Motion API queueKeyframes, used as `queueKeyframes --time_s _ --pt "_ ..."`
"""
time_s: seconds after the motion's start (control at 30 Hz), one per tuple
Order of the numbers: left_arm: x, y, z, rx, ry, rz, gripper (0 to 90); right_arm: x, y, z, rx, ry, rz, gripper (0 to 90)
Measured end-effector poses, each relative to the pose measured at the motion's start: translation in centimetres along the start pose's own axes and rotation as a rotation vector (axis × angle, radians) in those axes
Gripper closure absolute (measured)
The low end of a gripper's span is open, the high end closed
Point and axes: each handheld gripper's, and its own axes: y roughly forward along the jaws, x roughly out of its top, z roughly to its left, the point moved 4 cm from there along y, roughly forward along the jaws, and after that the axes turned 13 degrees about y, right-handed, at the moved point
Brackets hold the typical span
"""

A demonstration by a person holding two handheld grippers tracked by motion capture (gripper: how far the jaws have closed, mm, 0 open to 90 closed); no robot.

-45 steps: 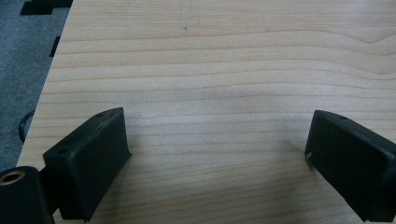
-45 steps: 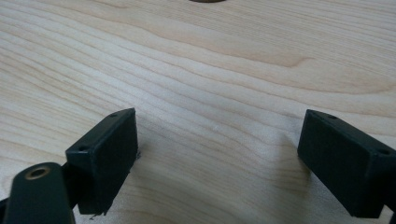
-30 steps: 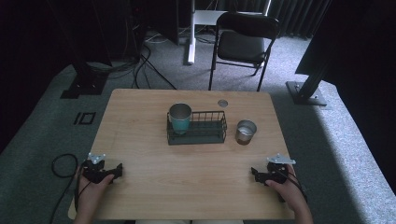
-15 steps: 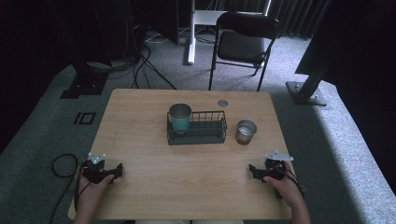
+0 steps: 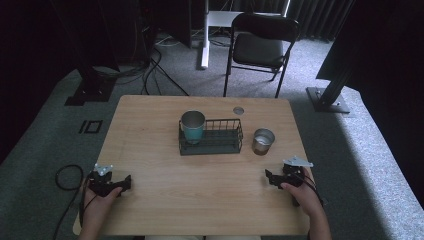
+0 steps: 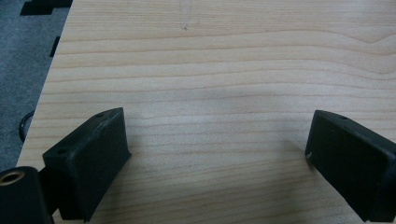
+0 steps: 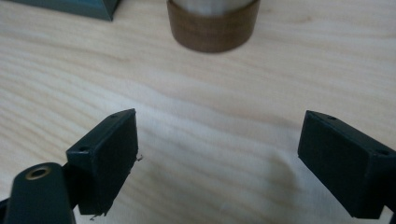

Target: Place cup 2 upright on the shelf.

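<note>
The right tool [image 5: 274, 179] has slid a little toward the basket [image 5: 211, 137] since a second ago; the left tool [image 5: 121, 183] has stayed put. Both sit low on the bench [image 5: 150, 130], jaws wide apart with nothing between them (just bare wood). The metal cup [image 5: 263, 141] stands just right of the basket, ahead of the right tool. A teal cup [image 5: 193, 126] stands inside the basket's left end.
</note>
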Motion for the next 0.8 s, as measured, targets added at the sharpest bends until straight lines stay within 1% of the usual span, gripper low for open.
queueKeyframes --time_s 0.23,0.47,0.5,0.8 --pt "0.0 0.0 0.0 0.000 0.000 0.000 6.5 1.1 0.3 0.0 0.012 0.005 -0.035 12.0" --pt "0.0 0.0 0.0 0.000 0.002 0.001 6.5 2.0 0.7 0.2 0.016 0.008 -0.048 13.0" --pt "0.0 0.0 0.0 0.000 0.002 0.000 6.5 2.3 0.9 0.3 0.012 -0.001 -0.050 12.9" --pt "0.0 0.0 0.0 0.000 0.002 0.000 6.5 3.0 1.6 0.5 0.026 0.004 -0.061 12.9"
